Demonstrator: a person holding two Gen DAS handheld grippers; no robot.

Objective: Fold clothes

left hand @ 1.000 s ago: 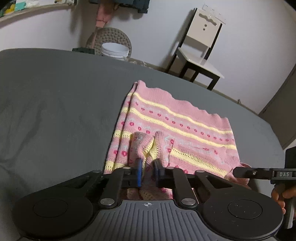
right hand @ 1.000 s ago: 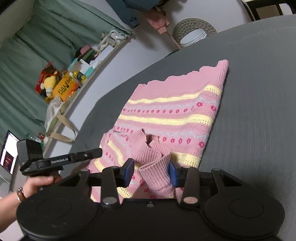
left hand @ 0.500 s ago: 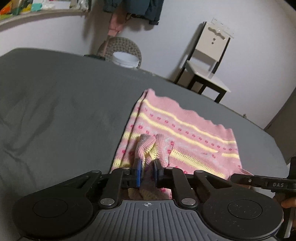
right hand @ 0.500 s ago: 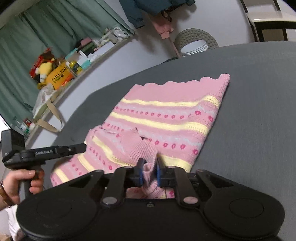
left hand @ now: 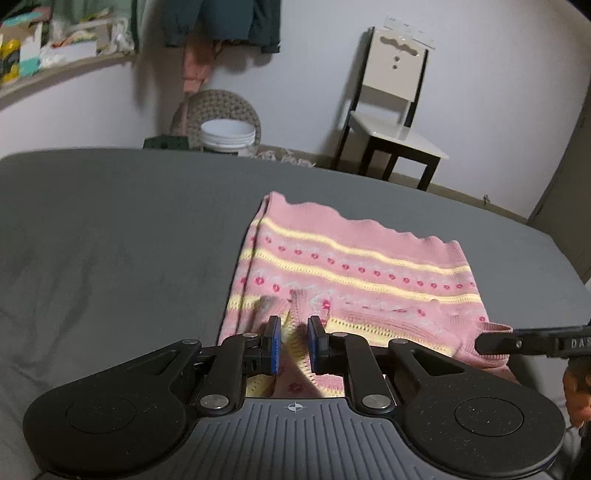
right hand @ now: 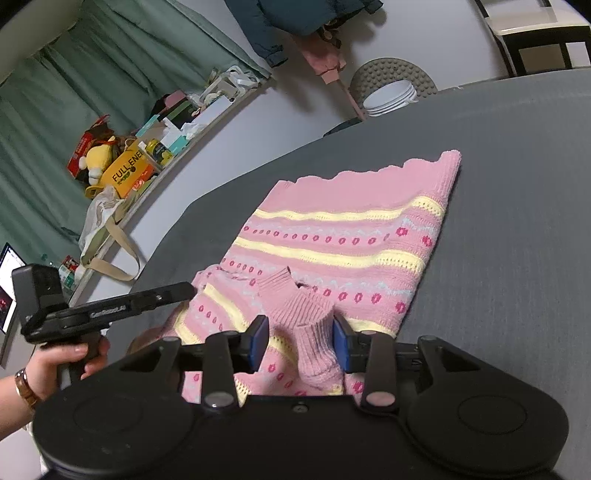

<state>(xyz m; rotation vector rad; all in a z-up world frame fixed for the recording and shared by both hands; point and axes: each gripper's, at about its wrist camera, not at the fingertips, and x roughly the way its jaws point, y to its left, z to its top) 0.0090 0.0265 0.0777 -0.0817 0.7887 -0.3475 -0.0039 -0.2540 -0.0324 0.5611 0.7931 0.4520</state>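
Grey sheet-covered surface (left hand: pixel 110 229) fills most of both views; can't tell if it's a bed or a padded counter tbh. Bg has a white chair (left hand: pixel 395 110) against the wall, a white bucket (left hand: pixel 228 136) w/ a woven round thing (left hand: pixel 218 110) behind it, and dark jackets (left hand: pixel 221 22) hanging up. Right wrist cam also catches a green curtain (right hand: pixel 55 110) and a ledge w/ clutter, incl. an orange "FULL ENE.." box (right hand: pixel 129 170) and a yellow plush (right hand: pixel 96 160).

Pink knit sweater (left hand: pixel 354 266) w/ yellow stripes + magenta dots lies mostly flat on the grey sheet, scalloped hem at the far end. Sleeves are folded in over the body at the near end.

Left gripper (left hand: pixel 292 343): jaws spread a bit, a bunched fold of the knit sits in the gap, pads not clamped on it afaict. A hand (right hand: pixel 66 363) holds its handle, watch on the wrist.

Right gripper (right hand: pixel 300 341): jaws spread wide, ribbed pink cuff (right hand: pixel 314 325) lies between them, loose, not pinched. It's just beside the sweater's near right corner in the left cam.
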